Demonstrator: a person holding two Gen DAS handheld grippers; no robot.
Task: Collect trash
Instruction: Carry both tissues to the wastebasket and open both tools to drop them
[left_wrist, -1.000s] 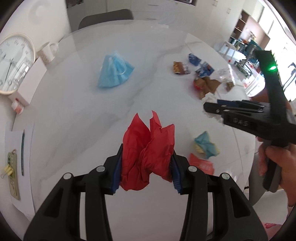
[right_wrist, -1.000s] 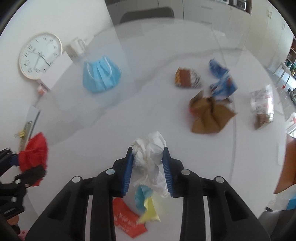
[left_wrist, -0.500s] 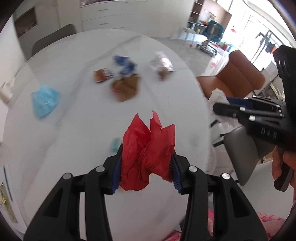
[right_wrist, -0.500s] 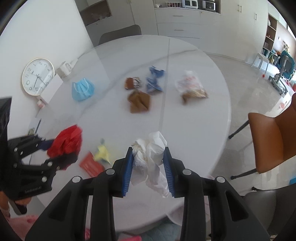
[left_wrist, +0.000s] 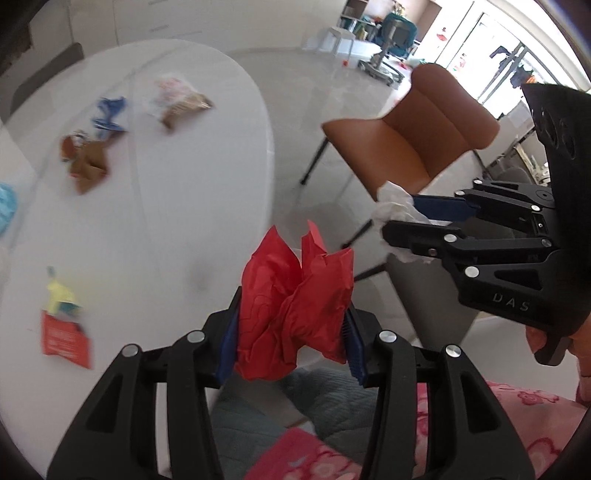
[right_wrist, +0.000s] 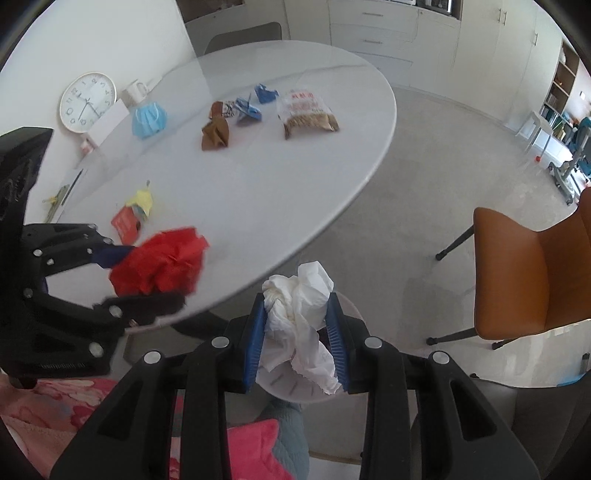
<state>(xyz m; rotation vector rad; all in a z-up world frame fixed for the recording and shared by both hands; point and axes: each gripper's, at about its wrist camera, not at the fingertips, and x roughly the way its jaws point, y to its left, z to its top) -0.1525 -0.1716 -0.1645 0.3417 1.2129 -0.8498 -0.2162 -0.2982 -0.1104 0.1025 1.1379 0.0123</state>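
My left gripper (left_wrist: 291, 332) is shut on a crumpled red paper (left_wrist: 291, 306); it also shows in the right wrist view (right_wrist: 159, 264). My right gripper (right_wrist: 297, 339) is shut on a crumpled white tissue (right_wrist: 299, 295), which also shows in the left wrist view (left_wrist: 395, 203). Both are held past the near edge of the white oval table (right_wrist: 295, 155). On the table lie a blue face mask (right_wrist: 149, 120), brown paper (right_wrist: 215, 134), blue wrappers (right_wrist: 247, 107), a clear snack bag (right_wrist: 306, 114), a yellow scrap (right_wrist: 142, 201) and a red packet (right_wrist: 125, 223).
A wall clock (right_wrist: 86, 101), a white mug (right_wrist: 136, 90) and a white box stand at the table's far left. An orange chair (right_wrist: 535, 280) stands on the floor to the right. A small round white thing (right_wrist: 291, 384) lies below my right gripper. Pink and grey cloth shows below.
Both grippers have pulled back and swung right, away from the table, keeping their loads. The table trash now lies farther off, and the orange chair and floor have come into view.
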